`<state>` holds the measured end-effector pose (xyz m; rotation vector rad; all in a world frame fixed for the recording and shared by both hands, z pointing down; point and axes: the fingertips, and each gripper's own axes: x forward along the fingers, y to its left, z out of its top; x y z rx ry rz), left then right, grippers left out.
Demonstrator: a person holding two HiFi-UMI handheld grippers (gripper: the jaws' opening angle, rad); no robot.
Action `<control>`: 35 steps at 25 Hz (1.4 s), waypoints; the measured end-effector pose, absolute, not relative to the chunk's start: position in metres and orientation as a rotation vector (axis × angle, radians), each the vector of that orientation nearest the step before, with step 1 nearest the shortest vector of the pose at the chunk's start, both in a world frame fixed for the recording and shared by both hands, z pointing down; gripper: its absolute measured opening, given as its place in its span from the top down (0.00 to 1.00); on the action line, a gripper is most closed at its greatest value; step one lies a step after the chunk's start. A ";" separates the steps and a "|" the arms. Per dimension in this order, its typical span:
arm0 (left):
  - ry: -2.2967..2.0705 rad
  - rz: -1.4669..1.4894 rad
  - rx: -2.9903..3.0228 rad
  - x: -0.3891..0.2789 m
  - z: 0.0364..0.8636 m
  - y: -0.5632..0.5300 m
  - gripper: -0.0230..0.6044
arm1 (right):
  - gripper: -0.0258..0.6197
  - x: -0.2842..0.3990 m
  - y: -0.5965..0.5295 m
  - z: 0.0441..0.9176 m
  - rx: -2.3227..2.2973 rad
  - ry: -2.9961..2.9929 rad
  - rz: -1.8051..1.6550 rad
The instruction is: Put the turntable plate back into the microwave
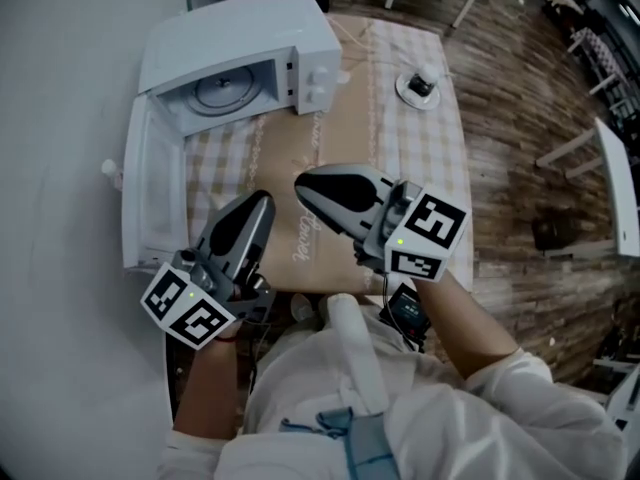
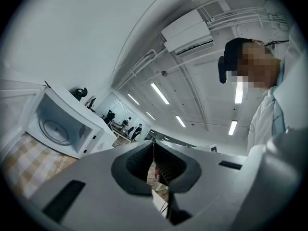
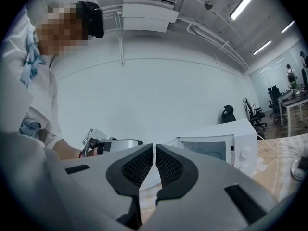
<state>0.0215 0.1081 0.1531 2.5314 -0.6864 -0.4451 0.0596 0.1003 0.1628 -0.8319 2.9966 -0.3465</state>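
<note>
The white microwave (image 1: 250, 53) stands at the table's far left with its door (image 1: 150, 188) swung wide open. The round glass turntable plate (image 1: 224, 91) lies flat inside its cavity, and shows there too in the left gripper view (image 2: 55, 129). My left gripper (image 1: 265, 200) hovers above the table's near edge, just right of the open door, shut with nothing in it. My right gripper (image 1: 303, 186) hangs beside it over the middle of the table, also shut and empty. Both sets of jaws meet in their own views (image 2: 154, 147) (image 3: 154, 150).
A checked cloth with a tan runner (image 1: 330, 158) covers the table. A small round white dish holding a black object (image 1: 418, 86) sits at the far right, with a cable running to the microwave. Wooden floor (image 1: 520, 118) lies to the right, a white wall to the left.
</note>
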 end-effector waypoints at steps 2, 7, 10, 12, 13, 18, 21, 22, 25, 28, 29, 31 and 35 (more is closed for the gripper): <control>-0.686 -0.445 2.547 0.021 0.149 0.117 0.95 | 0.90 0.061 0.110 0.158 -0.817 2.989 -0.353; -0.674 -0.456 2.590 0.023 0.136 0.138 0.95 | 0.90 0.062 0.132 0.157 -0.783 2.967 -0.397; -0.658 -0.456 2.593 0.022 0.129 0.148 0.95 | 0.90 0.063 0.141 0.151 -0.761 2.976 -0.404; -0.652 -0.447 2.596 0.020 0.126 0.154 0.95 | 0.90 0.064 0.146 0.146 -0.745 2.979 -0.396; -0.655 -0.441 2.600 0.019 0.126 0.156 0.95 | 0.90 0.065 0.148 0.143 -0.739 2.977 -0.390; -0.676 -0.435 2.612 0.018 0.124 0.153 0.95 | 0.90 0.060 0.145 0.138 -0.712 2.982 -0.357; -0.669 -0.420 2.607 0.023 0.127 0.151 0.95 | 0.90 0.058 0.145 0.140 -0.702 2.986 -0.364; -0.665 -0.415 2.607 0.025 0.127 0.150 0.95 | 0.90 0.059 0.145 0.141 -0.703 2.989 -0.364; -0.647 -0.415 2.600 0.029 0.127 0.149 0.95 | 0.90 0.064 0.143 0.142 -0.723 2.999 -0.362; -0.639 -0.416 2.591 0.032 0.128 0.146 0.95 | 0.90 0.071 0.141 0.145 -0.745 3.009 -0.366; -0.635 -0.417 2.588 0.032 0.129 0.145 0.95 | 0.90 0.072 0.140 0.147 -0.749 3.013 -0.370; -0.626 -0.421 2.582 0.033 0.130 0.144 0.95 | 0.90 0.073 0.140 0.149 -0.752 3.015 -0.382; -0.620 -0.424 2.570 0.036 0.129 0.143 0.95 | 0.90 0.073 0.140 0.147 -0.747 3.018 -0.393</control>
